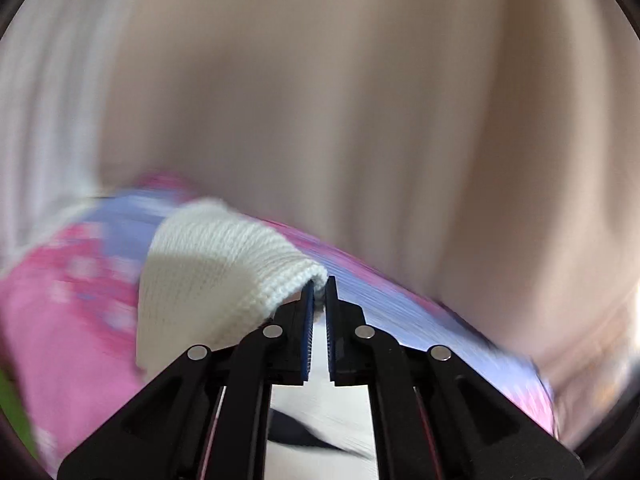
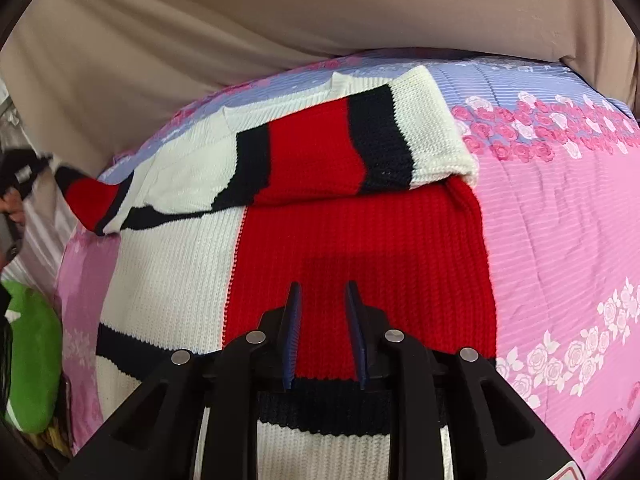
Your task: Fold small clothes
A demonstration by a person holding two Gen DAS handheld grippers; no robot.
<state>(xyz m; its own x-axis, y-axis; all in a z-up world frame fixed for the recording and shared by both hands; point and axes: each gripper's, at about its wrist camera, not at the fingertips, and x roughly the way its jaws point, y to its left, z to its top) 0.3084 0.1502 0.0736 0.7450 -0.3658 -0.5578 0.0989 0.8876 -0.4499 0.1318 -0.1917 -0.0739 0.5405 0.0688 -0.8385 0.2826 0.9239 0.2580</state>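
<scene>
Floral bedsheet (image 2: 560,208) underneath everything: pink and lavender bands w/ printed roses, thin ribbed weave, slightly rumpled. Beige draped cloth (image 2: 280,12) behind it, soft folds, matte.

Knit sweater (image 2: 352,248) spread mid-sheet, chunky rib knit in red, white and navy blocks; thick, stretchy, likely slow to hold a crease. Right sleeve (image 2: 400,136) already lying folded across the sweater's upper chest, cuff end white, navy and red stripes crossing it. Left sleeve (image 2: 90,200) at the sweater's left edge, lifted off the sheet toward a dark blurred shape, prob. the other tool.

Green soft item (image 2: 32,360) left of the sweater, off the sheet edge; identity unclear.

Right gripper (image 2: 323,332) low over the sweater's red panel near the hem, jaws parted, nothing between them, blue ribbed pads visible.

Left gripper (image 1: 319,328) clamped on a white knit edge (image 1: 224,276), fabric pinched right at the tips; judging by the other view, prob. that left sleeve's cuff, not certain. Heavy motion blur there, bg unreadable.

Step in hand, as judged: carry left sleeve across the sweater's chest to lie over the right sleeve. To do well:
- keep pinch firm at the cuff; loose knit slips
- lift enough so the sleeve clears the body, no dragging
- lay flat, parallel to the right sleeve, edges inside the sweater's outline
- right gripper could pin the red panel so the body doesn't shift on the slick sheet.
</scene>
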